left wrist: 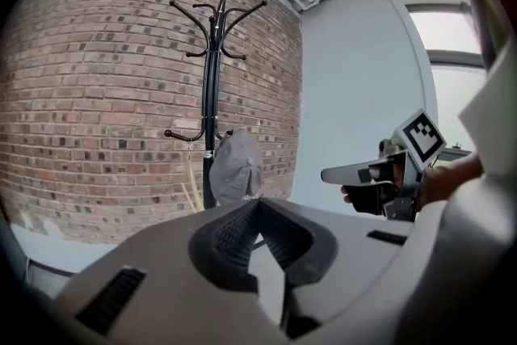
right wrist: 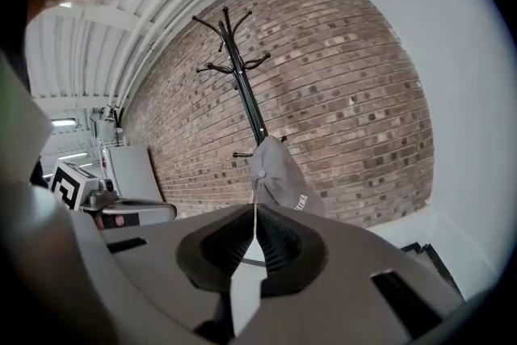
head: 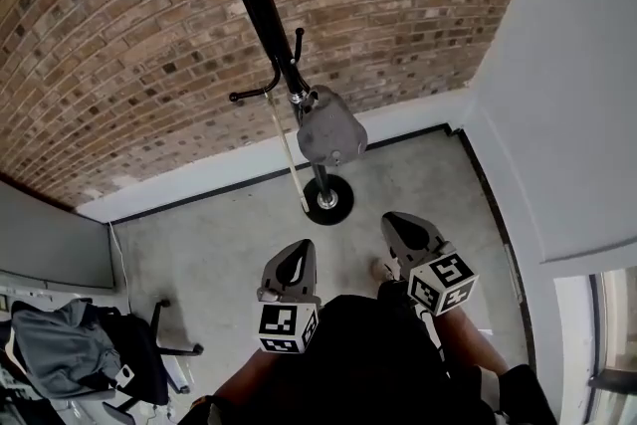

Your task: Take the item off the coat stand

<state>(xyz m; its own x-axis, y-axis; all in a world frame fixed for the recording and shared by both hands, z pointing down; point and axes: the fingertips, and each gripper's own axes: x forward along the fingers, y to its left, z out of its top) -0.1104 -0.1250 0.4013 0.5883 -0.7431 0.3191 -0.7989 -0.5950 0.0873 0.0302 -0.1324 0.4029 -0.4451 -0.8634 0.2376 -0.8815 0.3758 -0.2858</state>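
Hanging item, head view: grey cap [head: 331,129] on a low hook of the black coat stand [head: 261,5], just at 12 o'clock of frame centre, above the round base [head: 328,199]; thin pale stick [head: 289,154] leaning by the pole at the cap's 9 o'clock.
Grippers, head view: left gripper [head: 301,247] at 6 o'clock, right gripper [head: 394,220] at 5 o'clock, both aimed toward the stand, well apart from the cap.
Surroundings, head view: brick wall [head: 119,65] from 9 to 1 o'clock; chair with a dark jacket [head: 60,343] at 8 o'clock.
Left gripper view: jaws brought together at the tips, nothing between them; cap [left wrist: 236,167] at 12 o'clock over the tips, yet well beyond them; right gripper [left wrist: 331,173] at 3 o'clock, alongside.
Right gripper view: jaws likewise closed tip to tip, empty; cap [right wrist: 279,174] at 12 to 1 o'clock past the tips, crown button facing the camera; left gripper [right wrist: 166,212] at 9 o'clock.
Step in hand: approach, by the look of it; no contact with cap or stand, item not yet taken.
Next move calls for: parting one pair of jaws, closing the gap to the cap, pinching an edge of the soft fabric firmly.
Removal, as a judgement: lift up and away so the cap clears the hook tip, rather than a straight downward tug that could rock the stand.
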